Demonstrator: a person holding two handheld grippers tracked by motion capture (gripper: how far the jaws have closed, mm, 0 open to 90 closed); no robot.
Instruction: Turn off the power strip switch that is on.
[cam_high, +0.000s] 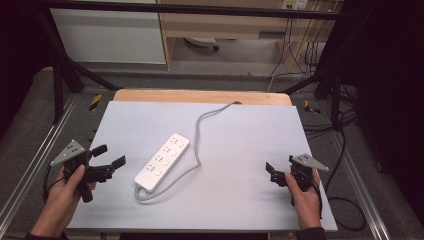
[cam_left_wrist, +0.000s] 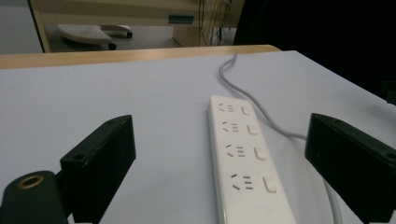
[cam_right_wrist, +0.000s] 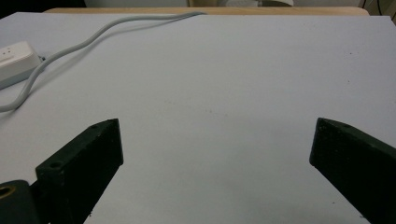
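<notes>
A white power strip with several sockets lies slantwise on the pale board, left of the middle. Its grey cable loops from the near end and runs off the far edge. My left gripper is open at the board's left edge, jaws pointing at the strip. In the left gripper view the strip lies just ahead of the spread jaws of that gripper. My right gripper is open near the right edge, empty. In the right gripper view, that gripper faces bare board, with the strip's end far left.
The board rests on a wooden table inside a black metal frame. Dark cables trail over the floor to the right. A pale cabinet and wooden shelving stand beyond the table.
</notes>
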